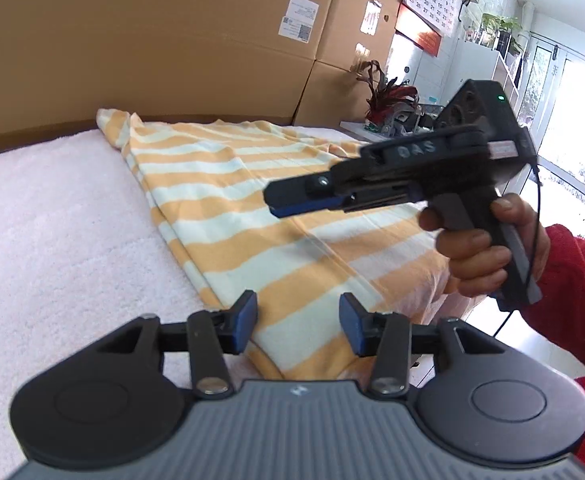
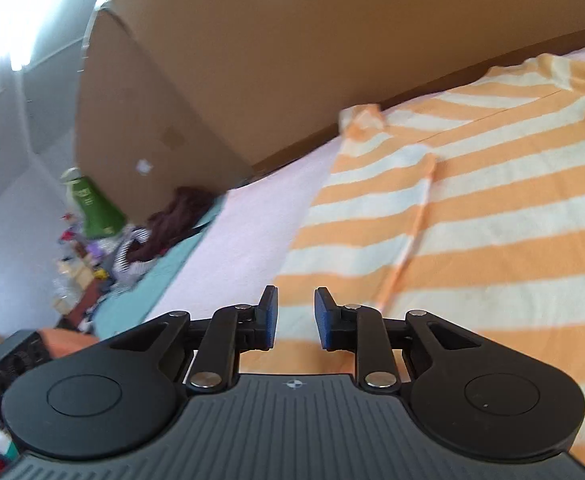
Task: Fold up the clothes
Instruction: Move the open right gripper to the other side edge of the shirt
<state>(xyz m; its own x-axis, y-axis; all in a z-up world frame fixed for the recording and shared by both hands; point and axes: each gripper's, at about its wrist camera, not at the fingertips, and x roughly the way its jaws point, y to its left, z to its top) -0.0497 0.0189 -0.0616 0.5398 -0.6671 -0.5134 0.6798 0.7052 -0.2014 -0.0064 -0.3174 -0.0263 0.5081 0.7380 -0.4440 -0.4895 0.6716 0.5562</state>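
Shirt, striped orange and white, one item: we find it lying flat on the pink towel-like cover, its long left edge already doubled over, one sleeve bunched at the far left corner near the cardboard boxes.

Left gripper: we hold it just above the near hem, jaws spread wide, blue pads gripping nothing.

Right gripper, seen from the left wrist view: we hover it over the middle of the shirt, above the cloth. From its own camera the jaws stand partly apart with nothing between them, pointing along the shirt's folded-in sleeve seam.

Step in hand, as we judge it: taking hold for the next fold. To do it well we would lower each gripper until one pad slides under the cloth edge, pinch all layers together, lift both sides evenly, and carry them over so the stripes line up and no crease is trapped.
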